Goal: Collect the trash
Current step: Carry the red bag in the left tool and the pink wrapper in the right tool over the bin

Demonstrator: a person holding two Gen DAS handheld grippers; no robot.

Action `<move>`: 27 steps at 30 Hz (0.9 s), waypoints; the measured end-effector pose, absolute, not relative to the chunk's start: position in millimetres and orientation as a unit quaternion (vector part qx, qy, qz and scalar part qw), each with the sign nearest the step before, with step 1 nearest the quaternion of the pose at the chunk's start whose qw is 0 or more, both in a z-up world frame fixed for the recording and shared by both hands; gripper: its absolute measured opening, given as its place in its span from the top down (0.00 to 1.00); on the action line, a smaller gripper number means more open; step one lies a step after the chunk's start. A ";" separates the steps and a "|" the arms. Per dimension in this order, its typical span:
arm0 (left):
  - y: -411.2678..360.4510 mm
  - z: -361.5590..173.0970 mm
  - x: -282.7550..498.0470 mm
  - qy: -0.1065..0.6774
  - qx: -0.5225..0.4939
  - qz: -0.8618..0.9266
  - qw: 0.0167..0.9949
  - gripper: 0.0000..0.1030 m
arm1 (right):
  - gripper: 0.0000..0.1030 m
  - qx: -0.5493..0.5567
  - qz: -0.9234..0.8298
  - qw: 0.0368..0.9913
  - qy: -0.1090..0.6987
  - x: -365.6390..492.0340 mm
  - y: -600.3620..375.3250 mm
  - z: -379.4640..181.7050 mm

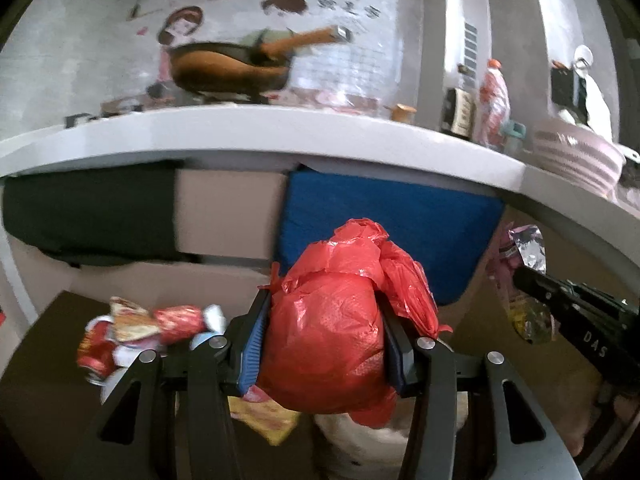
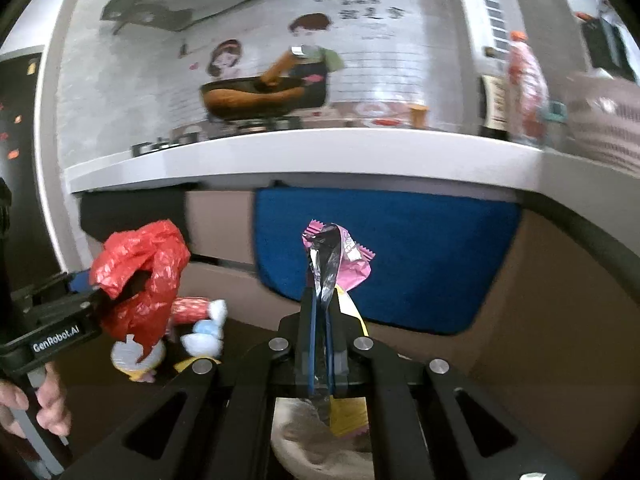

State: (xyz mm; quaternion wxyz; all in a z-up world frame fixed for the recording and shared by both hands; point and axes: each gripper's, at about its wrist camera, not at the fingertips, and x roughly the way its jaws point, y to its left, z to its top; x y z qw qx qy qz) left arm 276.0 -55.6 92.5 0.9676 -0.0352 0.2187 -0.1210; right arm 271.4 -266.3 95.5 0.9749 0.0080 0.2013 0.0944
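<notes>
Wrappers (image 1: 160, 328) heaped on dark table (image 1: 48, 360), blue mat (image 2: 400, 256) under white counter (image 2: 304, 156)

A white countertop (image 2: 304, 156) runs across the room under a pale tiled wall (image 2: 132, 80) bearing a cartoon mural of two cooks (image 2: 272, 68). A blue mat (image 2: 400, 256) lies on the beige floor (image 2: 540, 320) below; a dark range hood (image 2: 160, 4) hangs above

My two cameras ride on the grippers, each looking forward along its own fingers, close to them. Both face the white counter (image 1: 280, 136) and blue mat (image 2: 384, 256); each catches the other gripper at its edge.
</notes>
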 end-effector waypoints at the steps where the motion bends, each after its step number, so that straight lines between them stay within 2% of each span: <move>1: -65.4 88.6 279.3 0.224 -0.033 -0.127 0.966 0.51 | 0.96 0.013 0.090 0.975 0.204 273.3 -274.5 93.0; 15: -119.9 0.7 334.8 0.340 -0.032 -0.169 0.924 0.51 | 0.96 0.055 0.080 0.957 0.275 310.9 -320.8 19.7; 27: -127.5 -30.4 366.6 0.384 -0.044 -0.184 0.904 0.51 | 0.96 0.083 0.087 0.943 0.311 338.7 -329.1 -17.9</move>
